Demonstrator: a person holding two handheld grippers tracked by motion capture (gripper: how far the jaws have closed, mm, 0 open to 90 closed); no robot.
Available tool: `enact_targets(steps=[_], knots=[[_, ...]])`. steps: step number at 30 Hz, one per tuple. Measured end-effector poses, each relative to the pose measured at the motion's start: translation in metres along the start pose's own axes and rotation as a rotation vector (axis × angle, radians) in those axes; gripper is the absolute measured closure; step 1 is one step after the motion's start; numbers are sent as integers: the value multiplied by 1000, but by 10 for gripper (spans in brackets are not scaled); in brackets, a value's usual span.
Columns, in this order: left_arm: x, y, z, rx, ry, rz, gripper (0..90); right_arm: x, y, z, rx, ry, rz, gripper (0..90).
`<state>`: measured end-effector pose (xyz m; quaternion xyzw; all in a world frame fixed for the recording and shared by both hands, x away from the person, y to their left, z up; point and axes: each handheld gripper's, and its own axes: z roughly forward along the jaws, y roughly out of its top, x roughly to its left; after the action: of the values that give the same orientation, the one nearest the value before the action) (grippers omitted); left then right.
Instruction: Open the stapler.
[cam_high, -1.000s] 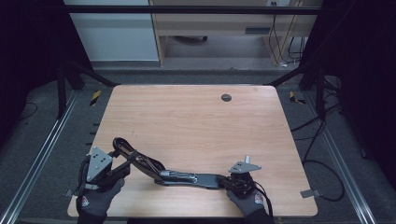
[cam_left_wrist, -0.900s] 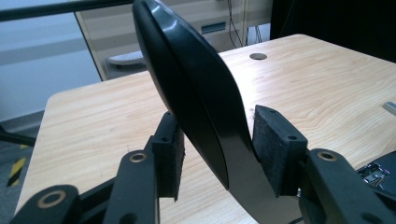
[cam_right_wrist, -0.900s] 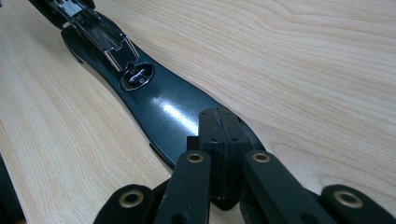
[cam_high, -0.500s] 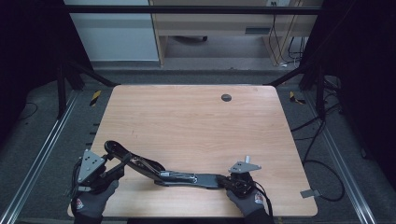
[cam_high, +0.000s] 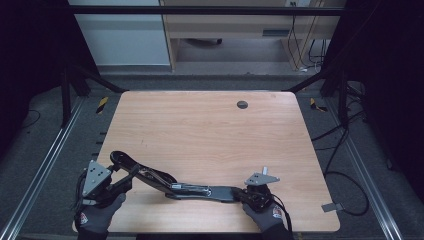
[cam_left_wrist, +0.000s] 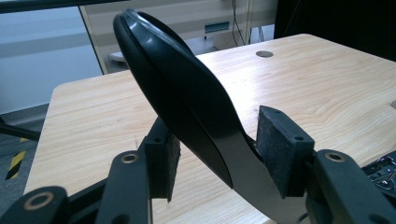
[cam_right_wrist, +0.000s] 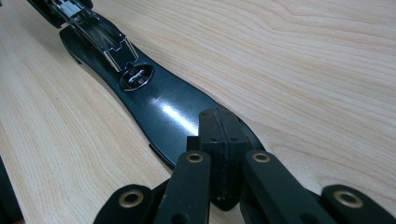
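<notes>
A long black stapler (cam_high: 200, 190) lies folded open near the table's front edge. Its flat base (cam_right_wrist: 163, 107) rests on the wood, and its top arm (cam_left_wrist: 187, 93) rises to the left. My left gripper (cam_high: 131, 172) straddles that raised arm near its hinge end. Its jaws have just been opening, and the pads (cam_left_wrist: 280, 149) stand either side of the arm with a sliver of room on the right. My right gripper (cam_right_wrist: 223, 130) is shut, pads pressed together, with its tips resting on the base's right end (cam_high: 235, 194).
The wooden table (cam_high: 210, 135) has a round cable hole (cam_high: 242, 104) near its back edge. Metal rails run along both sides on the floor. Cables (cam_high: 345, 175) trail at the right. A pale cabinet (cam_high: 120, 35) and a desk stand behind.
My left gripper has drifted a little to the left, and the stapler's top arm has swung that way with it. The right gripper and the base have stayed put.
</notes>
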<state>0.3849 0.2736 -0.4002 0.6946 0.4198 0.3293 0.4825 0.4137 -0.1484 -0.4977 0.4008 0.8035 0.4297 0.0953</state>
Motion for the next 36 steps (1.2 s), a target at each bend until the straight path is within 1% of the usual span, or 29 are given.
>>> enact_targets(steps=[3, 6, 10, 12, 15, 17, 18, 19, 21, 25, 28, 34, 36], knots=[[1, 0, 0, 0, 1, 7, 480, 0, 0, 0, 0, 1, -2, 900], [2, 0, 0, 5, -9, 0, 468, 0, 0, 0, 2, 2, -5, 900], [4, 1, -2, 8, -24, -4, 429, 0, 0, 0, 3, -1, -4, 900], [6, 2, -4, 15, -35, 1, 403, 0, 1, 0, 4, -1, -4, 900], [8, 1, -7, 25, -39, 9, 379, 0, 1, 0, 2, -1, -9, 900], [9, 0, -8, 26, -44, 7, 370, 0, 0, 0, 3, -2, -6, 900], [9, -1, -8, 26, -48, -5, 367, 0, 0, 0, 2, -1, -12, 900], [10, -2, -9, 32, -51, -4, 367, 0, 0, 0, 2, -1, -10, 900], [10, -3, -11, 39, -47, 9, 367, 0, 0, 0, 0, 0, -16, 900], [12, -7, -17, 41, -39, 12, 365, 0, 0, 0, 0, -1, -16, 900], [15, -11, -21, 55, -34, 12, 363, 0, 0, 0, 0, 0, -17, 900], [17, -20, -21, 87, -18, 17, 367, 0, 1, 0, 0, 0, -19, 900], [17, -23, -20, 97, -14, 18, 371, 0, 1, 0, 2, 1, -13, 897]])
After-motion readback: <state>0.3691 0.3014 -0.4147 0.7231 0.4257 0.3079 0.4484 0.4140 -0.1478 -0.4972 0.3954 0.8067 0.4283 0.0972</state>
